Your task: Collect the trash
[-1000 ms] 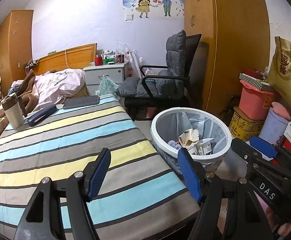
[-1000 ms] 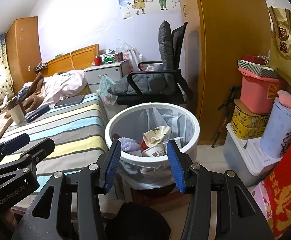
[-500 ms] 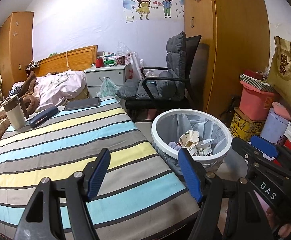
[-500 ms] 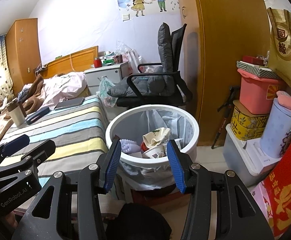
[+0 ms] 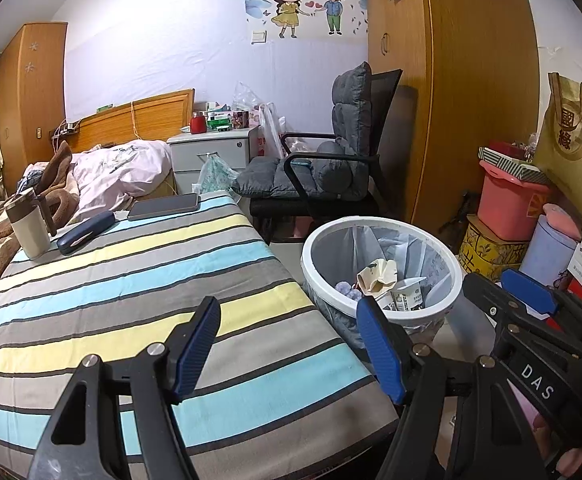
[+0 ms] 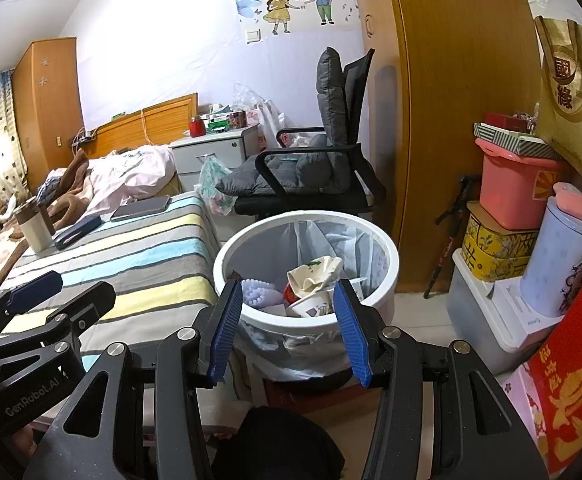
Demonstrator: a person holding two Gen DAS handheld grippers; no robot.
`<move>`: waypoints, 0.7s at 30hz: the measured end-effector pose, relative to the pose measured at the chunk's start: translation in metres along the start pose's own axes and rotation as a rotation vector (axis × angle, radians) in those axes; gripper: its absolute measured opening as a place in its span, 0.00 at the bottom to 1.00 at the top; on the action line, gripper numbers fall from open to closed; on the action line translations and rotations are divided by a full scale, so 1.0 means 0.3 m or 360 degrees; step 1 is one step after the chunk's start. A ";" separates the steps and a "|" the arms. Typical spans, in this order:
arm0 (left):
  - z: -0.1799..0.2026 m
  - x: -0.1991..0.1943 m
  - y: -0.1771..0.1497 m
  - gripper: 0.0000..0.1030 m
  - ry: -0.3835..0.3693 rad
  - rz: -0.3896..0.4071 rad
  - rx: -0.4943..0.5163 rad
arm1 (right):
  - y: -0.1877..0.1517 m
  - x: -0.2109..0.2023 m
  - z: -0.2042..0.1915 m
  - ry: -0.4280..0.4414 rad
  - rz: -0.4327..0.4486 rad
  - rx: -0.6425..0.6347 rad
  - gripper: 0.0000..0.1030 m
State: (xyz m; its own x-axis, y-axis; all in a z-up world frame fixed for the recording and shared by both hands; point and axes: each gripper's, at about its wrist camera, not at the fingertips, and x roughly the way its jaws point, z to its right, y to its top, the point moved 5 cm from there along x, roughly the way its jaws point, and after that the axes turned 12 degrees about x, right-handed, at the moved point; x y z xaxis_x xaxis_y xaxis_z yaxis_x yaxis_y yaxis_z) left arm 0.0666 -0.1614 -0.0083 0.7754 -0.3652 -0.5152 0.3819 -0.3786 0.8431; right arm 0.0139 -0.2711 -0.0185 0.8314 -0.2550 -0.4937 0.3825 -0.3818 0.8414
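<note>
A white trash bin (image 5: 447,258) with a clear liner stands on the floor beside the striped table (image 5: 139,280). It holds crumpled paper (image 5: 377,274), a paper cup (image 5: 407,298) and other trash. In the right wrist view the bin (image 6: 387,248) is right in front, with crumpled paper (image 6: 315,274) and a cup (image 6: 311,304) inside. My left gripper (image 5: 289,346) is open and empty over the table's near edge. My right gripper (image 6: 287,326) is open and empty, just short of the bin's near rim. Each gripper shows in the other's view: the right (image 5: 527,292), the left (image 6: 35,292).
On the table's far end stand a tumbler (image 5: 29,226), a dark glasses case (image 5: 85,232) and a tablet (image 5: 163,206). A grey office chair (image 5: 331,168) is behind the bin. Stacked boxes and a pink tub (image 6: 515,184) fill the right side. A wardrobe (image 6: 451,120) is behind.
Both views have shifted slightly, pulling back a little from the bin. Both grippers stay open and empty.
</note>
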 end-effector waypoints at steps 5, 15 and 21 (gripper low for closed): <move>-0.002 -0.002 -0.002 0.70 0.0002 0.0000 -0.0005 | 0.000 0.002 0.001 0.0001 -0.0002 0.0000 0.48; -0.002 -0.002 -0.002 0.71 0.0003 -0.0001 -0.0007 | 0.001 0.000 -0.007 0.0003 0.0000 0.0000 0.48; -0.001 -0.005 0.000 0.71 0.0025 -0.0004 -0.0003 | 0.001 -0.003 -0.010 0.0007 0.0003 0.0002 0.48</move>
State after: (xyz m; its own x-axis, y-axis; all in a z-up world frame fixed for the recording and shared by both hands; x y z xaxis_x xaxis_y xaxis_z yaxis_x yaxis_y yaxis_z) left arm 0.0656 -0.1606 -0.0075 0.7820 -0.3510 -0.5150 0.3848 -0.3779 0.8421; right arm 0.0147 -0.2683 -0.0171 0.8339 -0.2517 -0.4912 0.3806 -0.3822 0.8420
